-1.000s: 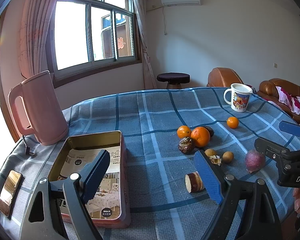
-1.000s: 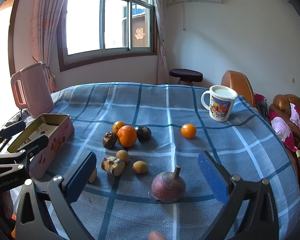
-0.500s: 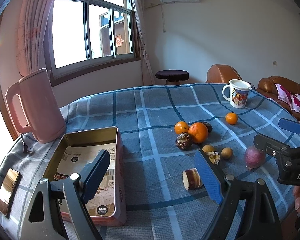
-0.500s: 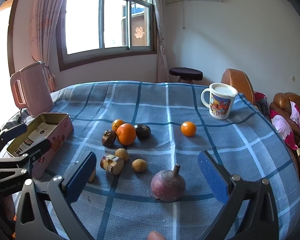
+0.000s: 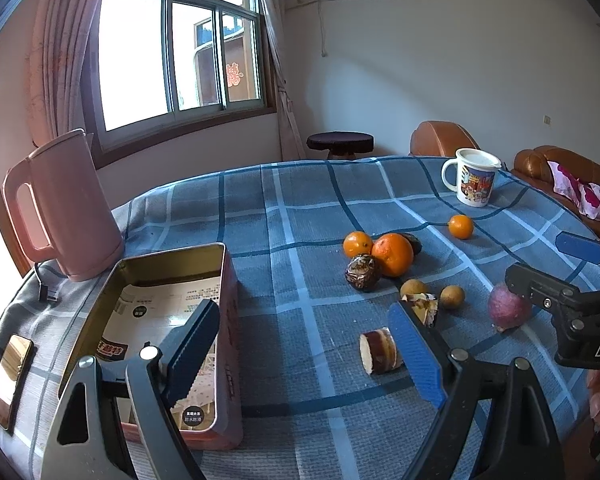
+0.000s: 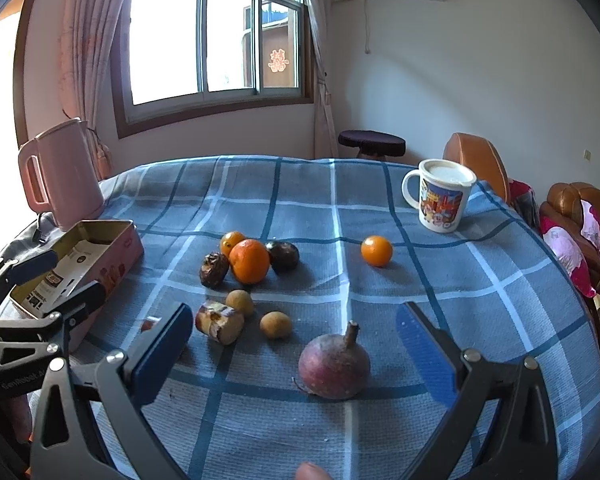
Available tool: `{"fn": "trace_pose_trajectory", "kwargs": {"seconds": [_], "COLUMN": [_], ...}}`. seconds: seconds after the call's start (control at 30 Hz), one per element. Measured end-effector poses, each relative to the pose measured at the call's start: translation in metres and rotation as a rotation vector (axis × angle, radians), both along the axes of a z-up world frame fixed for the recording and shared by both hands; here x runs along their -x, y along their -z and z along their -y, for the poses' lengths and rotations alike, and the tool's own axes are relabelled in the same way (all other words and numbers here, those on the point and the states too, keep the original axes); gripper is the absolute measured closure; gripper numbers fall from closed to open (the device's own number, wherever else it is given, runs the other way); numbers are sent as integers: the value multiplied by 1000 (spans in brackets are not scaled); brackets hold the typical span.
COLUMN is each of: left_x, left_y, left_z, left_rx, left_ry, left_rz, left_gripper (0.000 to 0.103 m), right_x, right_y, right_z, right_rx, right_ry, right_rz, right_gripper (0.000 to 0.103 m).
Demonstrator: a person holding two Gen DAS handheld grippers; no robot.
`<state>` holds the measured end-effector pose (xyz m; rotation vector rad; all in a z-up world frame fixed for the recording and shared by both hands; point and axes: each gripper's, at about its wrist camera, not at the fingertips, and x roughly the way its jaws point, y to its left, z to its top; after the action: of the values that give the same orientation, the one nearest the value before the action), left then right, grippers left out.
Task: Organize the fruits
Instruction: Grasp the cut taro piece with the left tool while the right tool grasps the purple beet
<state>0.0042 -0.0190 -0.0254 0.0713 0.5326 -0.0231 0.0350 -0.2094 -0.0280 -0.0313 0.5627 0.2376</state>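
Fruits lie on a blue checked tablecloth [image 6: 440, 280]: a big orange [image 6: 249, 261] with a smaller orange [image 6: 231, 241] and two dark wrinkled fruits [image 6: 214, 270] beside it, a lone orange [image 6: 376, 251], two small brown fruits [image 6: 275, 324], a cut brown piece [image 6: 219, 322], and a purple round root-like fruit [image 6: 334, 366]. An open metal tin [image 5: 156, 320] lies at the left. My left gripper [image 5: 304, 344] is open, between the tin and a cut piece [image 5: 380, 350]. My right gripper [image 6: 296, 340] is open, just before the purple fruit.
A pink kettle [image 5: 60, 208] stands at the table's back left, with its cord [image 5: 44, 288] beside it. A white printed mug [image 6: 440, 196] stands at the back right. A phone [image 5: 10, 376] lies at the left edge. Sofa [image 5: 560, 168] and stool [image 5: 340, 142] stand beyond.
Both grippers have moved slightly; the right one has come a little closer to the purple fruit. Both stay open and empty. No fruit has moved.
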Motion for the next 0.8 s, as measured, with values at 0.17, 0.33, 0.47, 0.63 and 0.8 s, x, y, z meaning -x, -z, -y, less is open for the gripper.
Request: {"fn": "trace_pose_trajectory", "kwargs": {"seconds": [0.17,0.33,0.47,0.63,0.8], "left_x": [-5,-15,-24,-26,-35], "left_y": [6,18,31,34,41], "left_z": [3,8,14,20,29], "left_rx": [-5,0,-6,7,13], "left_ry": [9,36,61,94,134], "left_rz": [-19,-66,-117,-132,-173], "left_gripper": [16,16,16,16,30], "right_x": [-5,-12,-17,-24,-29], "right_y": [6,16,25,35,44], "right_z": [2,7,9,11,11], "right_rx": [1,6,8,19,31], "right_ry": [3,15,21,23,22], "right_rz": [-17,-38,-66,-101,-133], "right_gripper": [0,0,2,16,23]}}
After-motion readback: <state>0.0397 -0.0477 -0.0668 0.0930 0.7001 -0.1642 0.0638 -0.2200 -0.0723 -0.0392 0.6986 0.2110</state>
